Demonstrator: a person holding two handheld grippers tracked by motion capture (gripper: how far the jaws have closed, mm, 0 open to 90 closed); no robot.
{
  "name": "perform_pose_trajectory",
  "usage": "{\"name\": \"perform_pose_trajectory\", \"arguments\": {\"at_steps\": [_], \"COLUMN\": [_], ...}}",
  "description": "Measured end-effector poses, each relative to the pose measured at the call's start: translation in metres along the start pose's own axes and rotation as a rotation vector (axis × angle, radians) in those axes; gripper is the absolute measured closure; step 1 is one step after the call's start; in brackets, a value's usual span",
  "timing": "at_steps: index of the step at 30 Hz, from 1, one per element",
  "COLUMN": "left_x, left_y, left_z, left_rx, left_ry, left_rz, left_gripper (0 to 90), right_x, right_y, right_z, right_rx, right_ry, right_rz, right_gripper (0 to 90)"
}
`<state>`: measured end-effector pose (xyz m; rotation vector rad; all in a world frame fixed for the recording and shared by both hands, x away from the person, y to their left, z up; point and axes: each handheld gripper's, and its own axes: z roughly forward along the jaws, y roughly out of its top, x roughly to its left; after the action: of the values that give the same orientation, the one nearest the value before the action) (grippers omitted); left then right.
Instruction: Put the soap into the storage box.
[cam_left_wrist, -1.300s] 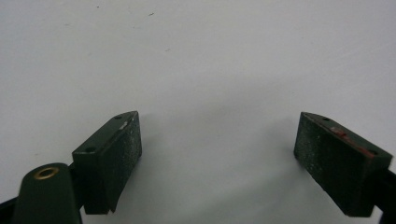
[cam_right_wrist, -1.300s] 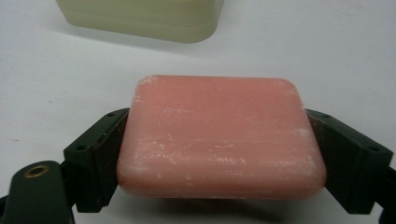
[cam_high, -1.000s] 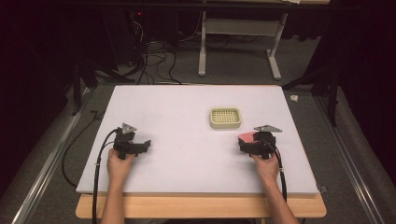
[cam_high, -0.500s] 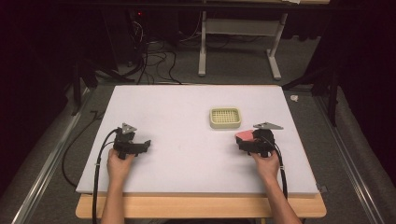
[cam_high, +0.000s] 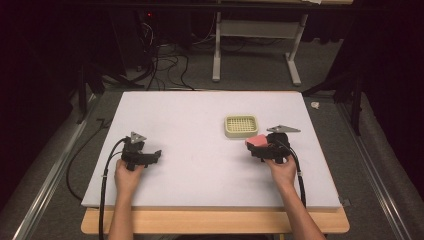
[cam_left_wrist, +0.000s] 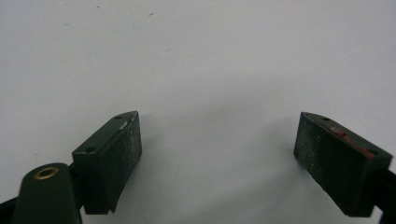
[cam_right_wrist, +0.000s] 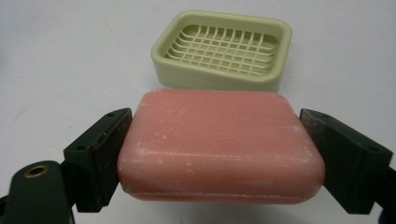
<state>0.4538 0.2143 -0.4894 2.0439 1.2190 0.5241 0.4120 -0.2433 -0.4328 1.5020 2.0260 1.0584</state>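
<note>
A pink bar of soap (cam_right_wrist: 219, 147) sits clamped between the two jaws of my right gripper (cam_right_wrist: 219, 154), which is shut on it. In the high view the soap (cam_high: 256, 141) is held just above the white table, right of centre, by the right gripper (cam_high: 260, 148). A pale green soap dish (cam_right_wrist: 222, 49) with a grid insert lies just beyond the soap; in the high view the dish (cam_high: 241, 126) lies up and left of the gripper. My left gripper (cam_left_wrist: 217, 154) stands open over bare table with nothing between its jaws, and the left gripper (cam_high: 156, 156) rests at the table's left.
The white table top (cam_high: 200, 125) sits on a wooden base whose front edge (cam_high: 215, 222) shows near the person. Black cables (cam_high: 107, 170) trail off the left side. A metal desk frame (cam_high: 255, 50) and wires stand on the floor beyond the table.
The right gripper with the soap has moved slightly left and forward, toward the dish. The left gripper has stayed put.
</note>
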Motion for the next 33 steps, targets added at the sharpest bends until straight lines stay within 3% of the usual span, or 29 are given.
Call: {"name": "perform_pose_trajectory", "arguments": {"at_steps": [6, 14, 20, 33], "left_x": [0.000, 0.000, 0.000, 0.000], "left_y": [0.000, 0.000, 0.000, 0.000], "left_z": [0.000, 0.000, 0.000, 0.000], "left_rx": [0.000, 0.000, 0.000, 0.000], "left_ry": [0.000, 0.001, 0.001, 0.000], "left_rz": [0.000, 0.000, 0.000, 0.000], "left_gripper": [15.5, 15.5, 15.5, 15.5], "right_x": [0.003, 0.009, 0.014, 0.018], "right_y": [0.009, 0.020, 0.029, 0.044], "right_z": [0.002, 0.012, 0.021, 0.041], "right_rx": [0.001, 0.012, 0.024, 0.043], "right_ry": [0.032, 0.059, 0.056, 0.050], "right_rz": [0.012, -0.024, -0.051, -0.046], "right_gripper": [13.8, 13.8, 13.8, 13.8]}}
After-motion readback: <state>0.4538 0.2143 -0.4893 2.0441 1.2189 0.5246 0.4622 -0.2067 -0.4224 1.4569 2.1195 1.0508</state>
